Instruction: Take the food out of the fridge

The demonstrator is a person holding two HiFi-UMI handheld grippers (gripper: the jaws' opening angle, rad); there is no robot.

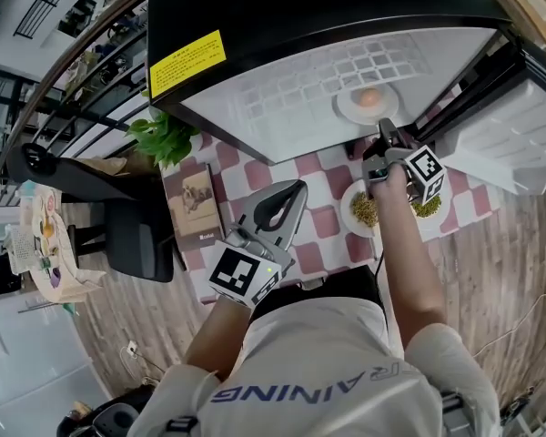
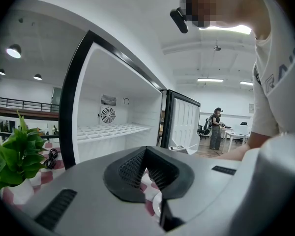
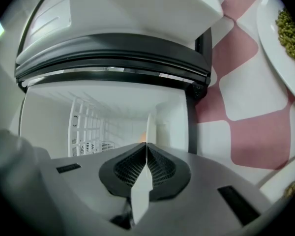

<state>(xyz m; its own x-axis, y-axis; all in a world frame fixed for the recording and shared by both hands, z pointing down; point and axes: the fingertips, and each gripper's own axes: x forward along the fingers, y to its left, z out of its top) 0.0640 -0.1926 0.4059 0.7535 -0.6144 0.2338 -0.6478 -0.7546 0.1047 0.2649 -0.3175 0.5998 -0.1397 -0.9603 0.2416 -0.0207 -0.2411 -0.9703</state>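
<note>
My right tongs (image 1: 385, 135) are clamped on the rim of the white plate (image 1: 368, 103). It carries an orange piece of food (image 1: 369, 97) inside the open fridge (image 1: 282, 25), at the front of the wire shelf (image 1: 300, 89). My left tongs (image 1: 291, 194) hover over the checked worktop (image 1: 255, 173) with tips together, holding nothing. A second plate (image 1: 353, 209) of small green food sits on the worktop near my right hand.

I note a red-and-white checked tabletop (image 1: 255, 176) carrying a green leafy potted plant (image 1: 164, 137) and, just beside it, a brown book (image 1: 197, 204) lying flat. A black chair (image 1: 136, 235) stands on the wooden plank floor (image 1: 491, 271) beside the tabletop. A person (image 2: 216, 128) stands far off.
</note>
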